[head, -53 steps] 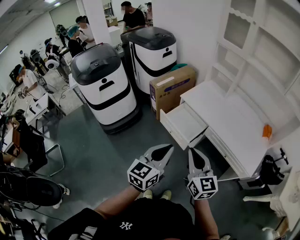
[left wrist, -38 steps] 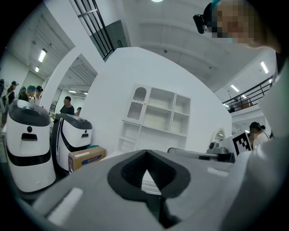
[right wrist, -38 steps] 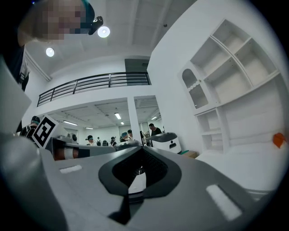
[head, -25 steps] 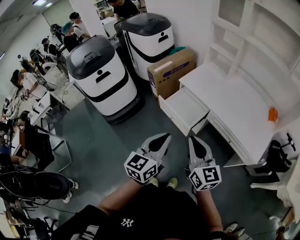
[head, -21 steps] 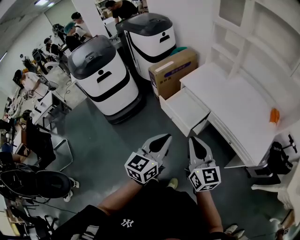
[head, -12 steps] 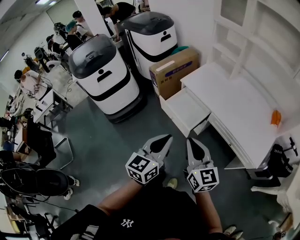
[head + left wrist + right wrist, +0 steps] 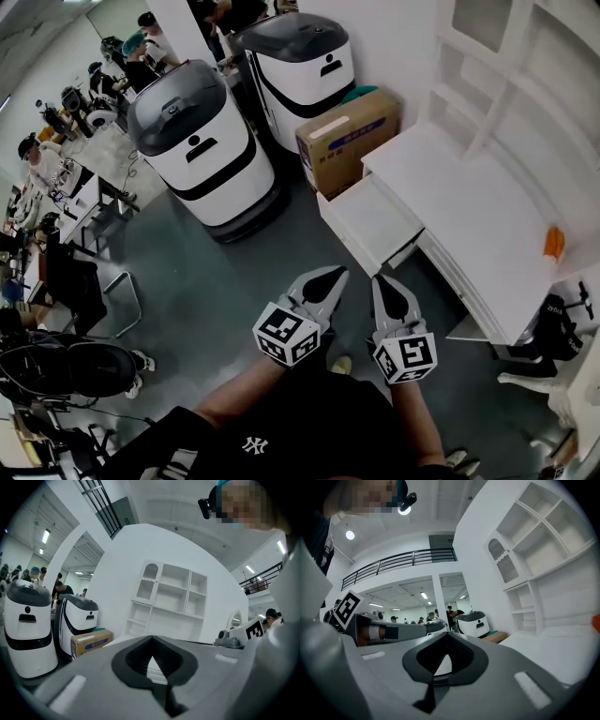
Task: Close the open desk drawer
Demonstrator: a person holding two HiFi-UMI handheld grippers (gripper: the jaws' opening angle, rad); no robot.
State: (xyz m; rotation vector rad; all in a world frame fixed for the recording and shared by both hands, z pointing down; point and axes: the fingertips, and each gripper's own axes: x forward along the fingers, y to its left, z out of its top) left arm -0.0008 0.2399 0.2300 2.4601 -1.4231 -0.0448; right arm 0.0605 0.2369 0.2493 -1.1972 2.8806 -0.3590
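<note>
While out of white desk (image 7: 473, 211), drawer (image 7: 375, 223) bare inside; L gripper (image 7: 341, 272), R gripper (image 7: 381, 280) closed, empty.

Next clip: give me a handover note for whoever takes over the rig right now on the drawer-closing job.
Left tongs: shut, empty, short of the drawer.
Right tongs: shut, empty, beside the left tongs, on the desk side.
White desk drawer: pulled out of the white desk, nothing visible inside; a brown cardboard box stands past it.
Done: nothing; neither tongs touches the drawer.
Left: bring the tongs to the drawer front and push it in flush.
</note>
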